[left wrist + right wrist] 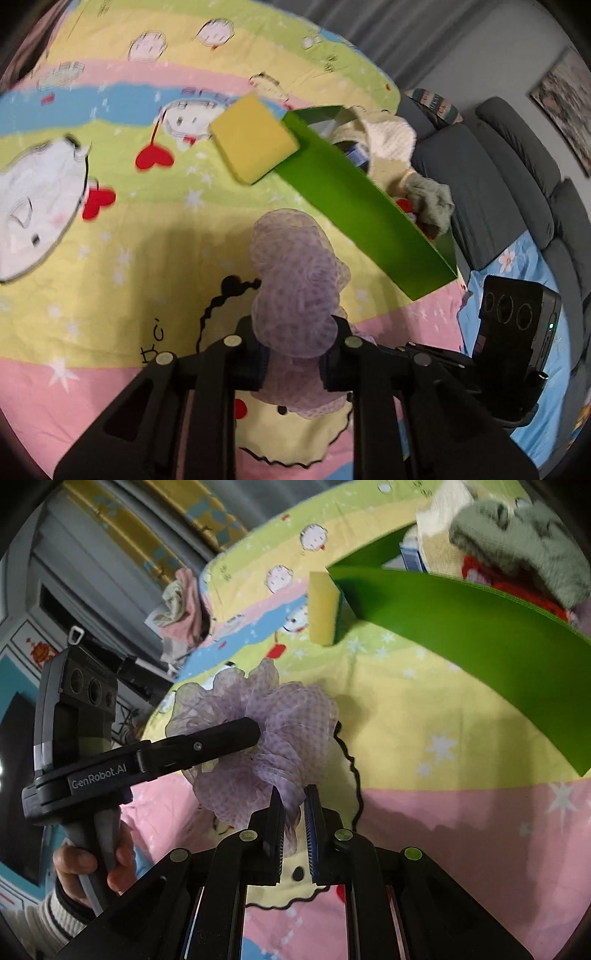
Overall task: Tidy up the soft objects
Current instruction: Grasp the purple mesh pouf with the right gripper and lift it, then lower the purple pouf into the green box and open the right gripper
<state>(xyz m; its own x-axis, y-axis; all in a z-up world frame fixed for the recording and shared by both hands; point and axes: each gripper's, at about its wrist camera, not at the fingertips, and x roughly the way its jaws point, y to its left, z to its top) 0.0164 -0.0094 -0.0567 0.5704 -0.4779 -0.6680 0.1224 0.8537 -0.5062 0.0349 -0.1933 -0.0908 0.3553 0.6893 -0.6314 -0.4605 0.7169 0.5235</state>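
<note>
A purple mesh bath pouf (295, 288) is clamped between the fingers of my left gripper (295, 328), held above the cartoon bedsheet. In the right wrist view the same pouf (258, 738) hangs off the left gripper's finger (221, 738), and my right gripper (294, 794) is nearly closed on a fold of the pouf's mesh at its lower edge. A green box (354, 199) (461, 627) with soft items inside lies ahead on the bed. A yellow sponge (255, 138) (323, 607) leans against the box's near corner.
The box holds a cream towel (388, 138), a grey-green cloth (430, 203) (517, 542) and something red (517, 587). A grey sofa (498, 177) stands beyond the bed edge. Crumpled pink and pale cloths (181, 605) lie at the far bed corner.
</note>
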